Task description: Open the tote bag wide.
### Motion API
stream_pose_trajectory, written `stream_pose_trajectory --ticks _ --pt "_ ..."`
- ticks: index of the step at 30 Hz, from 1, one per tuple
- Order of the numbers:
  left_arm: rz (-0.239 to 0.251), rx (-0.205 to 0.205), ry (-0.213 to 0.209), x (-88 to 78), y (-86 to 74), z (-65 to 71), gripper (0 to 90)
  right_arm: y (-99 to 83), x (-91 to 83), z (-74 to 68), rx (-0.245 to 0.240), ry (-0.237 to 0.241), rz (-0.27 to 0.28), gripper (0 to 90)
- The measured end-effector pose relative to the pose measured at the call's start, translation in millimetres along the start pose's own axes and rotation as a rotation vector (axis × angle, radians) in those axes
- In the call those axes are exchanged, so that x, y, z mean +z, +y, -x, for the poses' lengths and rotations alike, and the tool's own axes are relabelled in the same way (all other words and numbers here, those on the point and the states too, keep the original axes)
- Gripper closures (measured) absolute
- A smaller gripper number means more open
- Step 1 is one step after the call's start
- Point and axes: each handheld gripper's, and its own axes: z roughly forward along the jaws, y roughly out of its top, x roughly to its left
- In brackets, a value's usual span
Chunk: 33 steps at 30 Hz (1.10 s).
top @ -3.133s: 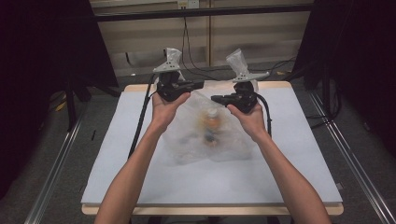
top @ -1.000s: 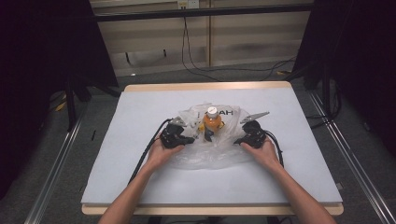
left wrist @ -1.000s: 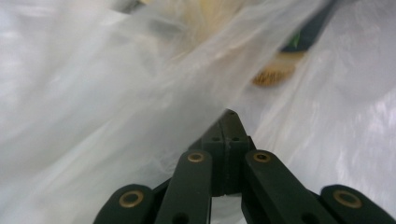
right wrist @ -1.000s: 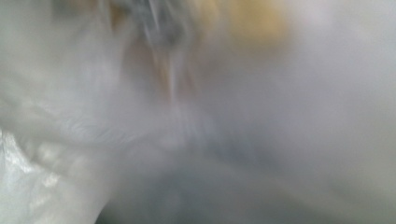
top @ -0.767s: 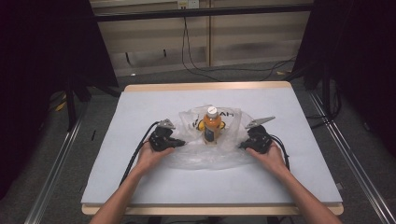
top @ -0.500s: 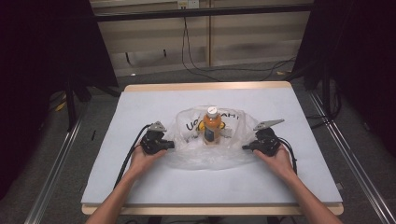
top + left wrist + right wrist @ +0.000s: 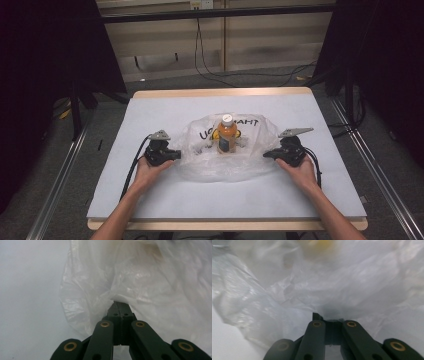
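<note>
While each hand-held gripper (image 7: 119, 305) (image 7: 329, 320) pinches bag (image 7: 225, 155), high view reveals bottle (image 7: 226, 134).

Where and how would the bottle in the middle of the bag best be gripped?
Probably the neck just under the white cap, from straight above. The bottle stands upright with its top clear, while the plastic bag spreads around its base and the left gripper and right gripper hold the bag's sides.

left gripper (image 7: 172, 156) jaws closed, right gripper (image 7: 267, 154) jaws closed, forearms spread apart
</note>
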Motion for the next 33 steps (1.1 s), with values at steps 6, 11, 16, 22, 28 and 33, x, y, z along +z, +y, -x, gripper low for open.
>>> stream_pose_trajectory --ticks 6,11,16,22,28,33 --pt "0.062 0.059 -0.03 -11.7 6.7 25.2 90.0 -1.1 -20.4 -16.2 -0.017 0.042 0.067 90.0" --pt "0.129 0.088 -0.05 -34.9 10.7 36.9 90.0 -4.2 -44.0 -25.8 -0.03 0.057 0.122 90.0" --pt "0.224 0.079 -0.041 -55.0 27.2 32.9 90.0 8.3 -61.3 -27.1 -0.035 0.052 0.195 90.0" --pt "0.263 0.117 -0.059 -59.7 56.6 41.0 90.0 46.0 -61.8 -28.3 -0.06 0.067 0.258 90.0" --pt "0.221 0.129 -0.057 -29.8 87.0 31.4 90.0 91.3 -45.5 -31.3 -0.092 0.084 0.263 90.0" --pt "0.132 0.12 -0.055 8.5 102.3 21.2 90.0 114.9 -21.5 -29.8 -0.115 0.124 0.218 90.0"
